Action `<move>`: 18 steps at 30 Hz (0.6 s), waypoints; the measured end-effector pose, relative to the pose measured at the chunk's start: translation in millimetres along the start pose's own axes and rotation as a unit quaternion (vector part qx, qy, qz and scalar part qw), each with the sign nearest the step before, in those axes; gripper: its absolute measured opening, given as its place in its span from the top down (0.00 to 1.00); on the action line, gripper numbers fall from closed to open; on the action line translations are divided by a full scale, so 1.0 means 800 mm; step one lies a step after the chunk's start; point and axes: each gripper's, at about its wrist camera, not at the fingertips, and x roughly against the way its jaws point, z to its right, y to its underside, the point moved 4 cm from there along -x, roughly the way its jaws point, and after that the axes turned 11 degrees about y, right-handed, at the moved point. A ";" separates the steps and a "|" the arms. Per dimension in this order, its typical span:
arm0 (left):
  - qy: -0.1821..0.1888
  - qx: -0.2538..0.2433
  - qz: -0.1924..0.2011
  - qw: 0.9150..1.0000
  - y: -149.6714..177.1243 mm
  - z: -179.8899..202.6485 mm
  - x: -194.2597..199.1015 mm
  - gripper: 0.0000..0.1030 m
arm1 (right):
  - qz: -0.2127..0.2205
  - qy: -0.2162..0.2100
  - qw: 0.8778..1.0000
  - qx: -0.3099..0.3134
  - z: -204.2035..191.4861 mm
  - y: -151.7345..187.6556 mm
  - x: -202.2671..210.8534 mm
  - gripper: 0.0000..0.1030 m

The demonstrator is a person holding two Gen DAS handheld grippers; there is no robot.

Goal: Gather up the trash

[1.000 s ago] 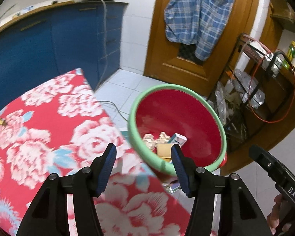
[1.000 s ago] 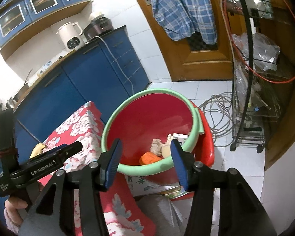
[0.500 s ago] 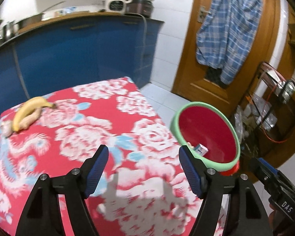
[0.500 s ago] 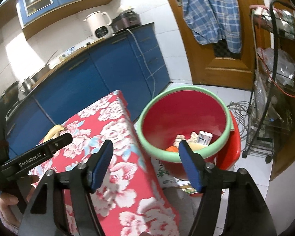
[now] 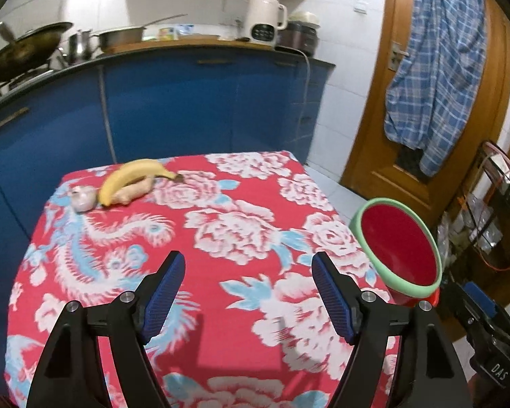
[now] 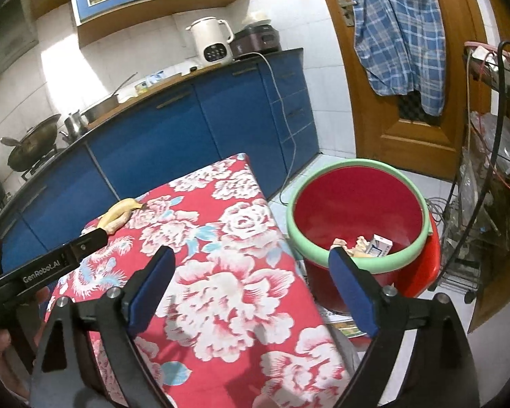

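Both grippers empty over the flowery table

Left gripper point(image 5: 248, 292) and right gripper point(image 6: 251, 289) hang above the red floral tablecloth point(image 5: 221, 238), jaws spread wide, holding nothing. A yellow banana point(image 5: 132, 176), a beige ginger-looking lump point(image 5: 136, 192) and a small pale bulb point(image 5: 82, 199) sit at the far corner. The red bucket with a green rim point(image 6: 357, 224) stands on the floor just beside the table, scraps and a small white box point(image 6: 379, 246) inside.
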 end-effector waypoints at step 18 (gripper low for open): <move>-0.019 0.005 0.014 1.000 0.008 -0.015 0.015 0.24 | -0.001 -0.008 1.000 0.019 -0.023 0.008 0.003 0.12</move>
